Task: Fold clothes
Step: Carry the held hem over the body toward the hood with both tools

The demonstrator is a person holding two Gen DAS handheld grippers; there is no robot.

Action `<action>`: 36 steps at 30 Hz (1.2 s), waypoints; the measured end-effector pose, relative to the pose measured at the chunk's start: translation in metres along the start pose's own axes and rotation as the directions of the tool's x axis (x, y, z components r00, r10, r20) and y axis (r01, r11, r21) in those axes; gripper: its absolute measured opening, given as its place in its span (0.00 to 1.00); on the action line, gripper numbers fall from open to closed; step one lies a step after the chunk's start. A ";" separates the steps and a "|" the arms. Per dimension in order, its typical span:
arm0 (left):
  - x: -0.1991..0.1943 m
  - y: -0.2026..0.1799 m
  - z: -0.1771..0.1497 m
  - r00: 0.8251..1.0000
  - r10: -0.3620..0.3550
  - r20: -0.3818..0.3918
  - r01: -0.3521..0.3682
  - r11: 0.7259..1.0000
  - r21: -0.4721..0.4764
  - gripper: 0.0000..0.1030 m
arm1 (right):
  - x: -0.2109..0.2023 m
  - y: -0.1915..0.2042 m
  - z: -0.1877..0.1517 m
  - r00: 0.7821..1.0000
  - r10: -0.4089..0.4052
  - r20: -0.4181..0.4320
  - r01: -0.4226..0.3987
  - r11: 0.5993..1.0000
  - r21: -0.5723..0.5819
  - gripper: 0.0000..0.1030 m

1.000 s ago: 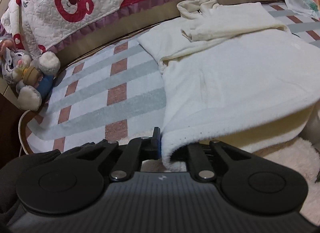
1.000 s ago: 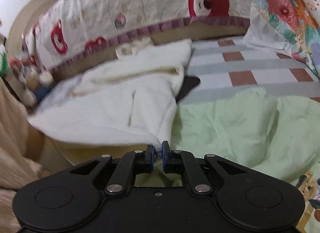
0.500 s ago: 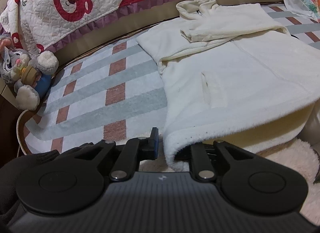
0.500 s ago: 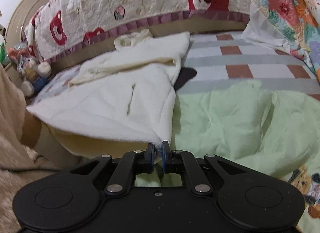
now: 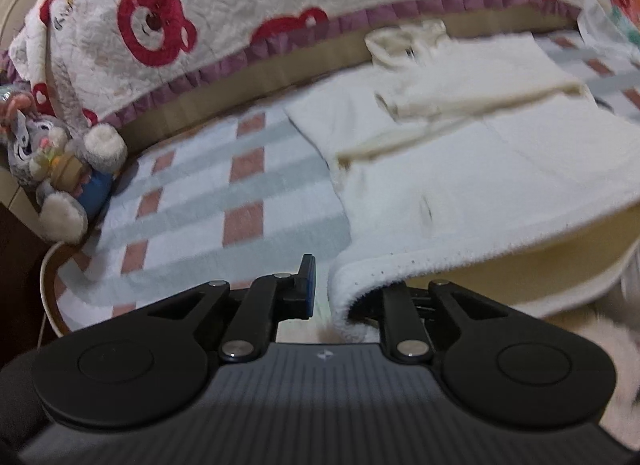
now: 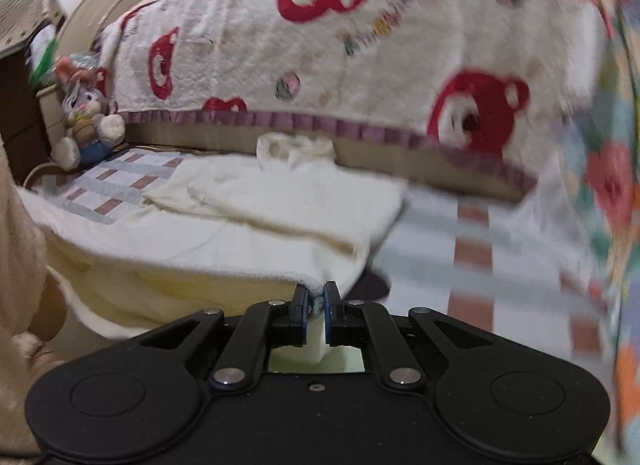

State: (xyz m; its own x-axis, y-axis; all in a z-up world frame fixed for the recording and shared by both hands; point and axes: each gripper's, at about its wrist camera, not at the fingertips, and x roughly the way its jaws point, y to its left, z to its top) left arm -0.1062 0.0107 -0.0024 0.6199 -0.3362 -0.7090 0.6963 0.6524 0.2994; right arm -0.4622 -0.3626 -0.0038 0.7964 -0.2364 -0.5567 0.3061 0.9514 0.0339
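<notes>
**Fleece robe pinched at both hem corners**

Here I see the plush cream robe (image 5: 460,169) spread mid-frame over the checked bed (image 5: 224,201). My left gripper (image 5: 340,289) clamps its thick hem corner; my right gripper (image 6: 316,301), nearly pressed together, pinches the other corner.

Two black hand-held grippers are held low and level, both pointing forward. The left hand-held gripper (image 5: 340,289) has its jaws a little apart; only its left finger (image 5: 306,285), with a blue pad, is visible, and thick white fabric fills the gap and hides the other finger. The right hand-held gripper (image 6: 316,307) has its blue-padded fingers (image 6: 301,305) drawn close together, pinching a thin white fabric edge between them.
</notes>
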 end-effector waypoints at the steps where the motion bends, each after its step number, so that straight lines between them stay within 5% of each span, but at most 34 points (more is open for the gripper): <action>1: 0.005 0.002 0.008 1.000 0.008 0.010 -0.008 1.000 0.002 0.14 | 0.006 -0.006 0.009 1.000 0.001 0.012 -0.001 1.000 -0.003 0.07; 7: 0.034 0.013 0.054 0.997 0.051 0.063 -0.051 0.999 0.008 0.14 | 0.051 -0.036 0.063 0.999 0.010 0.041 -0.009 0.999 -0.032 0.07; 13: 0.073 0.019 0.091 0.996 0.069 0.063 -0.072 0.996 0.047 0.14 | 0.098 -0.058 0.106 1.000 0.009 -0.003 -0.009 0.999 -0.051 0.07; 21: 0.121 0.030 0.127 0.995 0.071 0.076 -0.069 0.997 -0.024 0.14 | 0.171 -0.076 0.155 0.993 -0.063 -0.098 0.053 0.994 -0.097 0.07; 36: 0.216 0.042 0.135 0.997 -0.026 0.068 0.031 0.997 -0.070 0.15 | 0.261 -0.095 0.162 0.968 -0.123 -0.218 0.114 0.992 -0.053 0.07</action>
State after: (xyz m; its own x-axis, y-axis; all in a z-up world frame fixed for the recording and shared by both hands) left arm 0.1063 -0.1262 -0.0567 0.6246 -0.3982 -0.6718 0.6881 0.6874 0.2322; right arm -0.1987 -0.5464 -0.0183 0.6201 -0.3027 -0.7238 0.3663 0.9275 -0.0740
